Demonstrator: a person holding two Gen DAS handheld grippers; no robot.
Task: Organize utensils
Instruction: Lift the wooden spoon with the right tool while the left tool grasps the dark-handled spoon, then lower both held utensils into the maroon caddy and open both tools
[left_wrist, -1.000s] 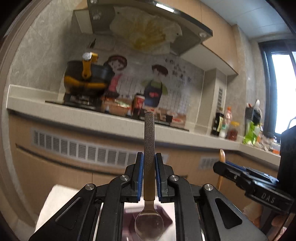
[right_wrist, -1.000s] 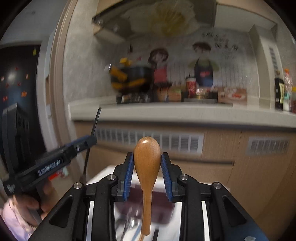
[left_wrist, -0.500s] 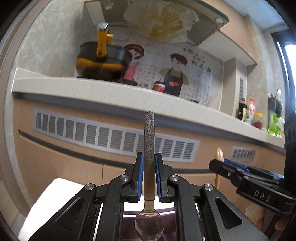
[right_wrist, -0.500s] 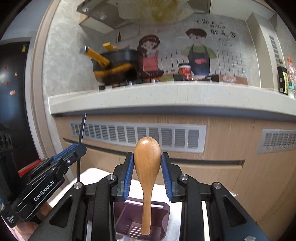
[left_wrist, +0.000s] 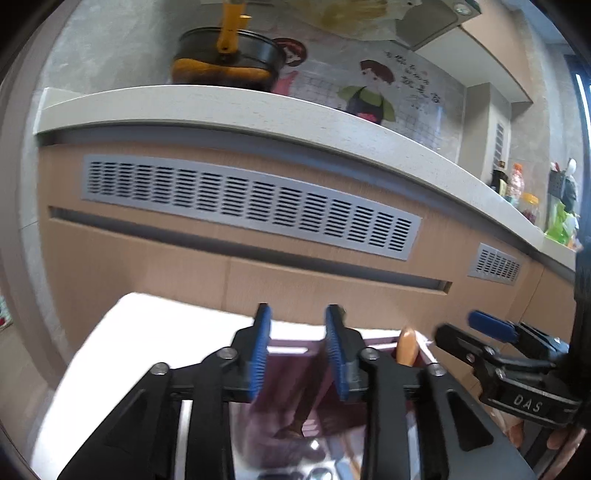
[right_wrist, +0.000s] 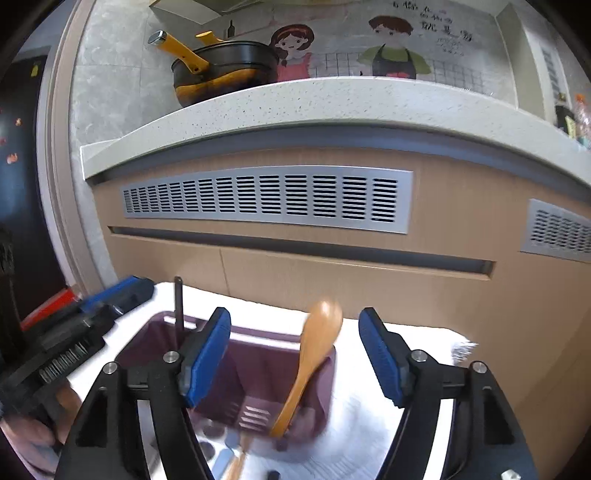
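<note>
Leaning wooden spoon (right_wrist: 317, 354) in purple caddy (right_wrist: 258, 373), grippers parted

Glossy wooden spoon (right_wrist: 312, 354), seemingly plastic caddy (right_wrist: 325, 363)

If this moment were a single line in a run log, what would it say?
left gripper: open, empty | right gripper: open, empty | wooden spoon: leaning in purple basket | dark-handled utensil: upright in basket

Utensils (right_wrist: 236, 448) below purple caddy (right_wrist: 258, 373) blurred, cut off.
</note>
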